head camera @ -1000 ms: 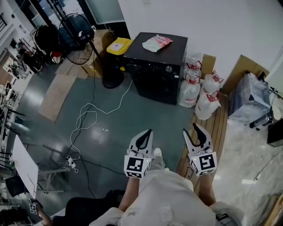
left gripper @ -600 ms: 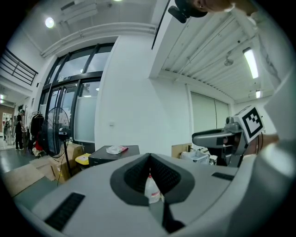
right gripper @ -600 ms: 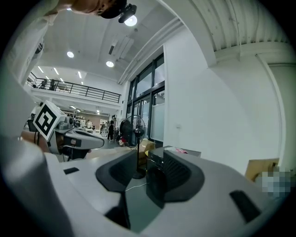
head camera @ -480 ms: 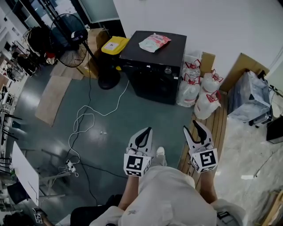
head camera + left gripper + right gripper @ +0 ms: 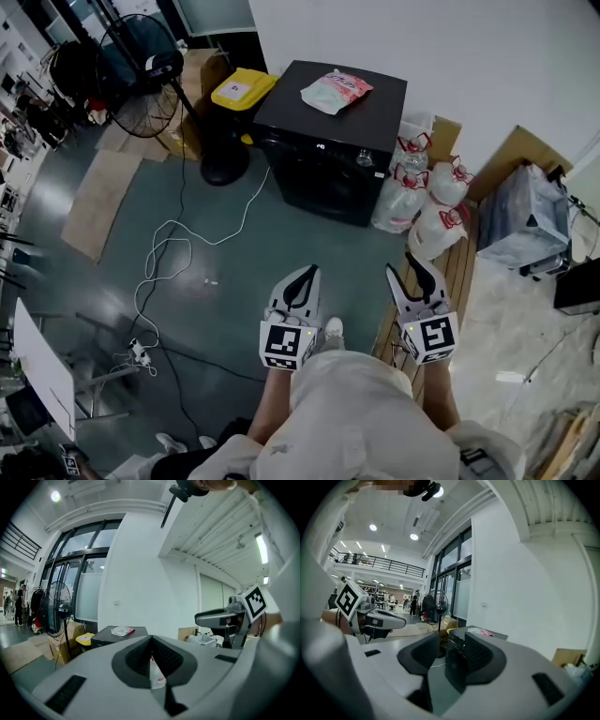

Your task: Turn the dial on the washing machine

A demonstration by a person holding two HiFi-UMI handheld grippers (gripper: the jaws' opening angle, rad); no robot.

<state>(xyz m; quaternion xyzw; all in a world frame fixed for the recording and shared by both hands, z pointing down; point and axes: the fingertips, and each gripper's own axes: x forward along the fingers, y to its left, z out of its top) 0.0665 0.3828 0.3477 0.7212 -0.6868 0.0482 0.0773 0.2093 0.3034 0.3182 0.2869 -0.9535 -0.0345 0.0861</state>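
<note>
Both pressed together, left hand-held gripper [image 5: 312,270], right hand-held gripper [image 5: 413,256] just closed, dial [image 5: 364,159] seemingly well ahead

Black washing machine [image 5: 333,141] with a silver dial [image 5: 364,159]. The packet [image 5: 336,91] on top is pink, white and pale green. Bin lid [image 5: 244,91]: yellow. Pedestal fan [image 5: 141,61]: black. A white cable [image 5: 167,227] crosses the glossy grey-green floor [image 5: 244,281]. Plastic bags [image 5: 417,206]: white with red ties. Cardboard sheets [image 5: 98,202]: brown. Wooden planking [image 5: 464,272]: light brown, striped by its seams. Wall [image 5: 469,56]: plain white.
</note>
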